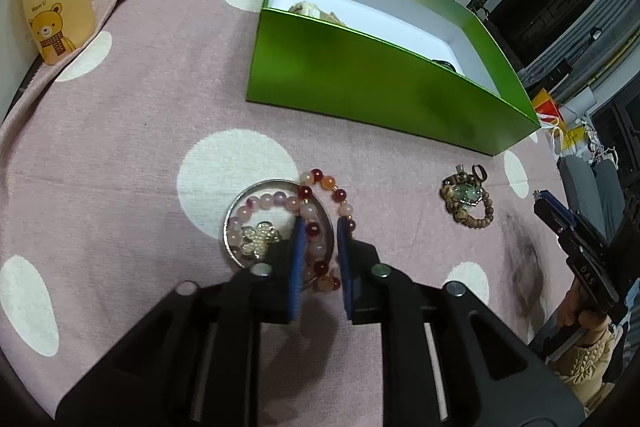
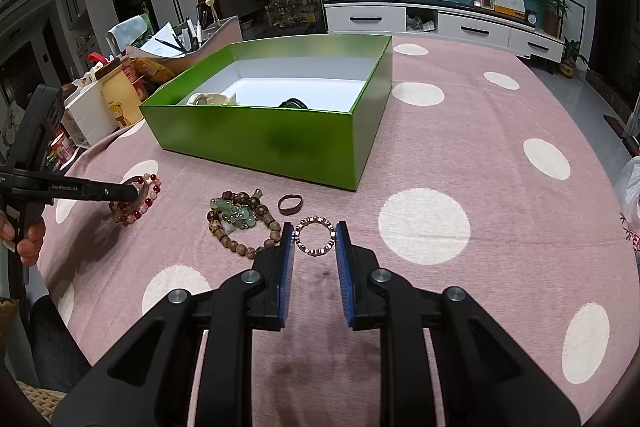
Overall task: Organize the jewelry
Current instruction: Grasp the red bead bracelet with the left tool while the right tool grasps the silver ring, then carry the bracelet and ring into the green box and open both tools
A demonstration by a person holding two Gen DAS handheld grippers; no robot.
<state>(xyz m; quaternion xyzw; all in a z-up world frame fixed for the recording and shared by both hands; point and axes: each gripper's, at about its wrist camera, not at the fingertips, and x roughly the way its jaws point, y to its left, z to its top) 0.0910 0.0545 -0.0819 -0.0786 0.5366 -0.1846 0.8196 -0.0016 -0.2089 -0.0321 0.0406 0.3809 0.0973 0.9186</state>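
Left gripper (image 1: 320, 227): fingers narrowed on the red-and-pink bead bracelet (image 1: 320, 211), which lies partly over a shallow metal dish (image 1: 276, 223) just left of the fingers. Lifting may drag the dish or let the smooth, round beads slip, since only one strand lies between the pads. Right gripper (image 2: 314, 233): fingers narrow, empty, flanking a thin linked ring bracelet (image 2: 315, 235) on the woven tabletop (image 2: 460, 155). Glossy green box (image 2: 256, 139) stands beyond both.

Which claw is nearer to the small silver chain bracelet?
Right. The right claw hangs just before the silver chain bracelet; the left claw is far off, at the red bead bracelet.
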